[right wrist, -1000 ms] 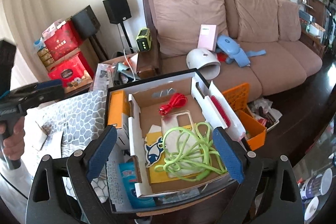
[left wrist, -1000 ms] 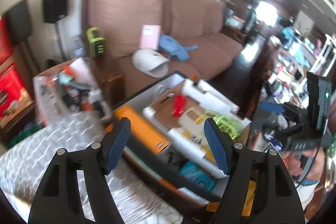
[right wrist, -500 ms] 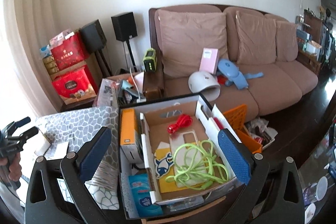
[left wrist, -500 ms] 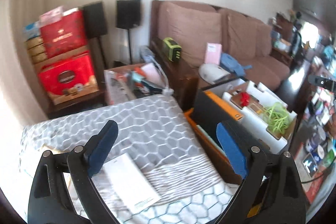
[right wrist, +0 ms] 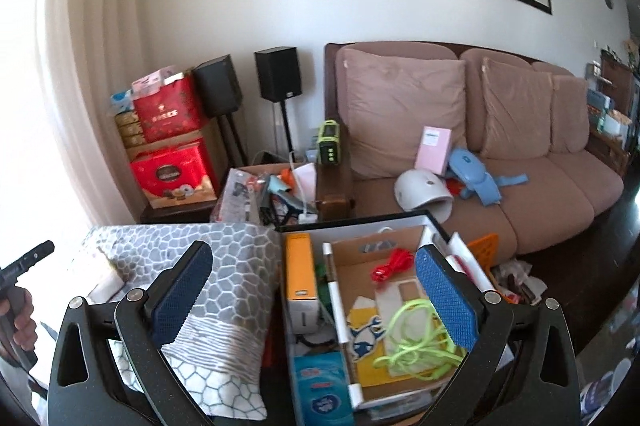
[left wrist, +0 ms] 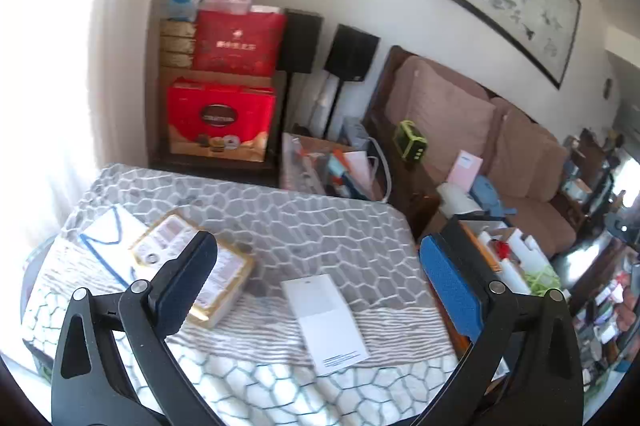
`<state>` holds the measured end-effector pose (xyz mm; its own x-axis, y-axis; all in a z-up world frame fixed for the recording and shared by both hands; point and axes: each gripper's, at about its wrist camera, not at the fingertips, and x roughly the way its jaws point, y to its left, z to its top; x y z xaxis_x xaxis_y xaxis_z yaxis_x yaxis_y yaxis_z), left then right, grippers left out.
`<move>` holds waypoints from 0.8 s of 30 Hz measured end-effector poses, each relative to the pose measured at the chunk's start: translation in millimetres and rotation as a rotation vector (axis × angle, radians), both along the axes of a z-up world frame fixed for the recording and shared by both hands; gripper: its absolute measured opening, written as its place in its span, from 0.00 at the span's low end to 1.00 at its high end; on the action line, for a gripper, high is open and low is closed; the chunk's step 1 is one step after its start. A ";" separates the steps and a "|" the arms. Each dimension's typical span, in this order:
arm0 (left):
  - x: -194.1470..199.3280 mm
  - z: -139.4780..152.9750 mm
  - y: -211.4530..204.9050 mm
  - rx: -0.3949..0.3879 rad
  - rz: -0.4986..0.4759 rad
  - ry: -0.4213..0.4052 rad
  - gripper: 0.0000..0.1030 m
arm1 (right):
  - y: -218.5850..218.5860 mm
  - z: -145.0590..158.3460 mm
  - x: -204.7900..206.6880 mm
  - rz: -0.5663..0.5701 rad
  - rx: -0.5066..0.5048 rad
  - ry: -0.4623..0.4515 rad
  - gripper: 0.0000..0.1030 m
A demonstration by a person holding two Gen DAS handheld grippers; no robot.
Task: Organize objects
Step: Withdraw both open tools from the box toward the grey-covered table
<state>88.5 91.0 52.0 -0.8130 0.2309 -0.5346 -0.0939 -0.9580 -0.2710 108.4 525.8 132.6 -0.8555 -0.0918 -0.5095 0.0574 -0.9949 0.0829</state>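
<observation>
Living room, sofa (right wrist: 500, 162) behind. Storage box (right wrist: 360, 230) of clutter sits beside the patterned tabletop (left wrist: 320, 226); left gripper (left wrist: 316, 278) just finished opening over a white card (left wrist: 324, 318), right gripper (right wrist: 312, 294) released, both empty.

Card (left wrist: 326, 320) and packet (left wrist: 200, 276) lie on blanket (left wrist: 320, 226), packet left of card. Bin (right wrist: 360, 222) sits right of blanket; carton (right wrist: 380, 306) in bin holds cord (right wrist: 412, 338). Sofa (right wrist: 480, 186) behind bin.
</observation>
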 end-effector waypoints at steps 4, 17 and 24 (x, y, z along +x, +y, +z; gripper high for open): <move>4.3 -3.6 -12.3 -0.012 0.054 0.005 0.99 | -27.1 -3.2 -3.1 0.039 0.006 0.017 0.99; 28.7 2.3 -36.4 -0.057 0.159 0.041 0.99 | -131.5 -30.5 -6.6 0.239 0.076 0.007 0.99; 24.0 -10.3 -43.6 -0.061 0.171 0.001 0.99 | -146.7 -38.8 -4.7 0.273 0.135 0.001 0.99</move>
